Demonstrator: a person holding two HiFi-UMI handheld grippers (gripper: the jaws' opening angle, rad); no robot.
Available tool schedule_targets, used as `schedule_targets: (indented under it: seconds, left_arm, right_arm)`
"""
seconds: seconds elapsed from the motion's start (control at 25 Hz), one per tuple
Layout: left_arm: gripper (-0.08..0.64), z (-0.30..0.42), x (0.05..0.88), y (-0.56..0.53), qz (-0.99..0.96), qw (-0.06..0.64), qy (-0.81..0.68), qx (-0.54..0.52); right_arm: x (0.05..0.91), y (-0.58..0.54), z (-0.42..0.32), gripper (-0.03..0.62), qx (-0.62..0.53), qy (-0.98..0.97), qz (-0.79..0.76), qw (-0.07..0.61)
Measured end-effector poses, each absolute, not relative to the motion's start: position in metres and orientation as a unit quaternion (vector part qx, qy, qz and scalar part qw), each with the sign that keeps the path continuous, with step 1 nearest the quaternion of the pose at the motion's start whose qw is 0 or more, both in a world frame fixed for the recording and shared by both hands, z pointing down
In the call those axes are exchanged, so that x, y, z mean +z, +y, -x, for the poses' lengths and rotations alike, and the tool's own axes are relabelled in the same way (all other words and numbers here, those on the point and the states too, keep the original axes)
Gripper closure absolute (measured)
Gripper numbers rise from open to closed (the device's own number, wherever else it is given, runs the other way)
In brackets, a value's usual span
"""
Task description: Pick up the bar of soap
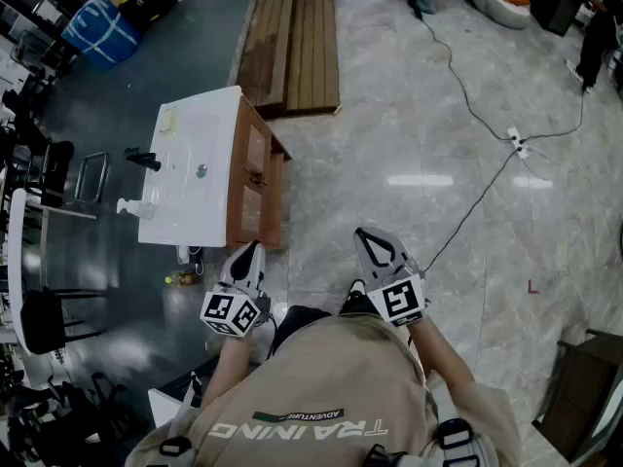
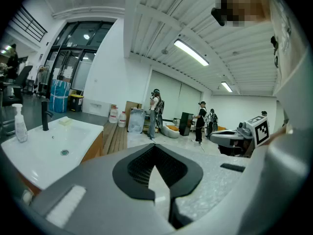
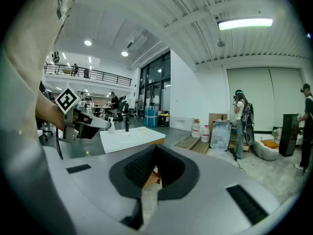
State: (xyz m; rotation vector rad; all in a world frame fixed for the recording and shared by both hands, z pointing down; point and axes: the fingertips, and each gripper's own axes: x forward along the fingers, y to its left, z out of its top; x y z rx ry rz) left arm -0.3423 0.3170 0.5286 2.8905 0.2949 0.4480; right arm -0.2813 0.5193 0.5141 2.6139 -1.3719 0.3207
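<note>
The pale yellow bar of soap (image 1: 167,120) lies on the far corner of the white sink top (image 1: 209,125); in the left gripper view the soap (image 2: 65,122) shows behind the black faucet (image 2: 45,119). My left gripper (image 1: 255,249) is held near my body, just short of the vanity's near end, jaws shut and empty. Further right over the marble floor, my right gripper (image 1: 363,234) is also shut with nothing in it. In its own view the left gripper (image 2: 155,150) points past the sink. The right gripper (image 3: 155,150) faces the sink top (image 3: 132,137) from a distance.
A soap dispenser bottle (image 1: 136,207) and a black faucet (image 1: 144,160) stand on the sink. The vanity's wooden cabinet (image 1: 255,183) faces the floor. Wooden planks (image 1: 292,37) lie beyond it, and a cable (image 1: 477,115) crosses the floor. People (image 2: 155,112) stand in the background.
</note>
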Motion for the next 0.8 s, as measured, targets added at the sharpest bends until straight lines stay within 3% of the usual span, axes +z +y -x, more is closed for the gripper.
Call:
schedule_targets:
  seconds: [0.44,0.8]
  left_arm:
    - [0.564,0.318,0.538,0.297,-0.975,0.097,0.114,0.167]
    - [0.564,0.258,0.523,0.26,-0.974,0.084,0.165,0.128]
  right_arm:
    - [0.528,0.491,0.242,0.589,0.112,-0.442,-0.888,0.065]
    - [0.505,0.447,0.213,0.589,0.112,-0.405,-0.904,0.079]
